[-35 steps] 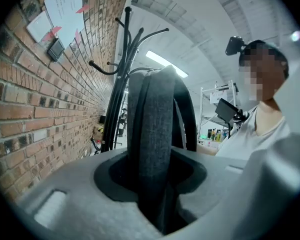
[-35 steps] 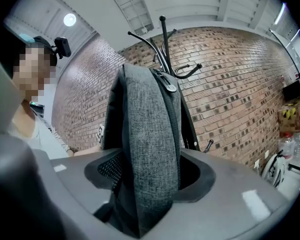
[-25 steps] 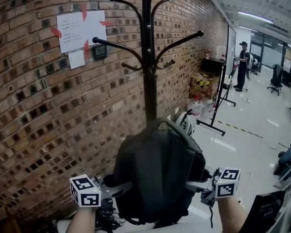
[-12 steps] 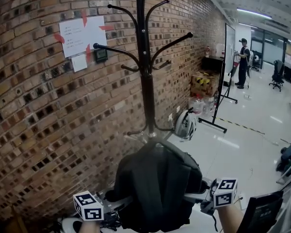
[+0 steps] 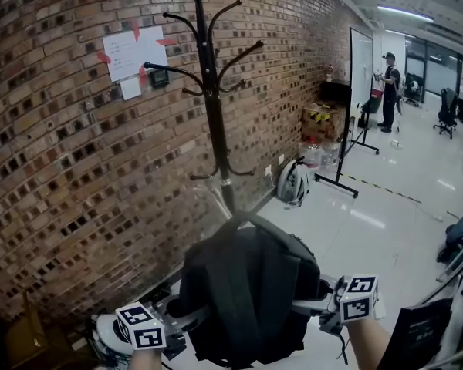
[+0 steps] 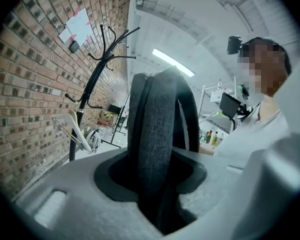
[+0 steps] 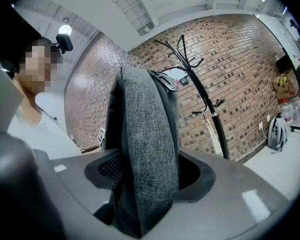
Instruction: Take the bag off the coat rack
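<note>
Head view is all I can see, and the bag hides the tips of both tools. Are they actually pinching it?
Observer: Yes. The left tool has its jaws shut on a grey band of the bag; its own view shows that.
Operator: And the other one?
Observer: Same on the far side: the right tool is clamped on the bag's grey fabric.
Operator: Is the bag touching the rack? For me they overlap.
Observer: No. In the right tool's view the rack stands apart from it, with the wall showing between them.
</note>
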The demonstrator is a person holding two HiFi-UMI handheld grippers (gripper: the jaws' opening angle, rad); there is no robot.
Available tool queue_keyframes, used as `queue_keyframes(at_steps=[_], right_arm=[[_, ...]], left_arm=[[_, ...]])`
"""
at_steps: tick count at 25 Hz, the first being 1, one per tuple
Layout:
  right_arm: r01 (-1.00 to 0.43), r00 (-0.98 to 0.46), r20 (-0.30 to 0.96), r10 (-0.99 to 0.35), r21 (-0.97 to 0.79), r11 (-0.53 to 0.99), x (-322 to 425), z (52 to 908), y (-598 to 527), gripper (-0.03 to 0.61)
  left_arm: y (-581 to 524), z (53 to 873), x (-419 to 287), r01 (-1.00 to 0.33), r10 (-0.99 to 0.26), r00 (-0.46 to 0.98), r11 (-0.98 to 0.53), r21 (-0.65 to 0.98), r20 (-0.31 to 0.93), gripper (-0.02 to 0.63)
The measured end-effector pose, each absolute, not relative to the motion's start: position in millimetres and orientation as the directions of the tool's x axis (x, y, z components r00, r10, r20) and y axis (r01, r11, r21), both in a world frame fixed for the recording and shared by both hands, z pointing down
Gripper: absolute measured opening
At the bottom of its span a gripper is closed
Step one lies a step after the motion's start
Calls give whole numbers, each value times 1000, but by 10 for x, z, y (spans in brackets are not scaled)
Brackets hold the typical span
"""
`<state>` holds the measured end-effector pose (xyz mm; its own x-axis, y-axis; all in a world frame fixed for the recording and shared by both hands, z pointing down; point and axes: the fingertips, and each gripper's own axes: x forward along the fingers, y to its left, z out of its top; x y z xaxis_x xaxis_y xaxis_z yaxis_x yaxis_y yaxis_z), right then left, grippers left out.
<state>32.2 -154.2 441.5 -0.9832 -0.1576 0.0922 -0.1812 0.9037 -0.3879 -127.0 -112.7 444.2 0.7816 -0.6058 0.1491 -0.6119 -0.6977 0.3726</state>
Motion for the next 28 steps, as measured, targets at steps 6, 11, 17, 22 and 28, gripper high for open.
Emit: queue_keyframes(at_steps=[6,11,17,22,28], right_arm=[[-143,-988,108,-109,-386,912,787,4341,-756,276],[-116,-992,89,-88,-392,912,997,4237,-387,275],[-100,-994,78,-76,-385,918,1034,4079,-156,288],[-88,-996,64,-68,-395,915,971,4060,-98,288],[-83,-996,66,-62,-386,919,909,4049,-49,281]], left_arm=[[-294,4422,-788,-643,-649,749,-660,388,136,146],[70,4321,-577,-661,-665,734,-649,375,142,146],[281,4190,-522,-656,-664,736,-653,378,133,146],[338,4133,-565,-654,-658,740,-657,374,138,145],[394,4111,-625,-661,-664,735,-654,367,140,144]])
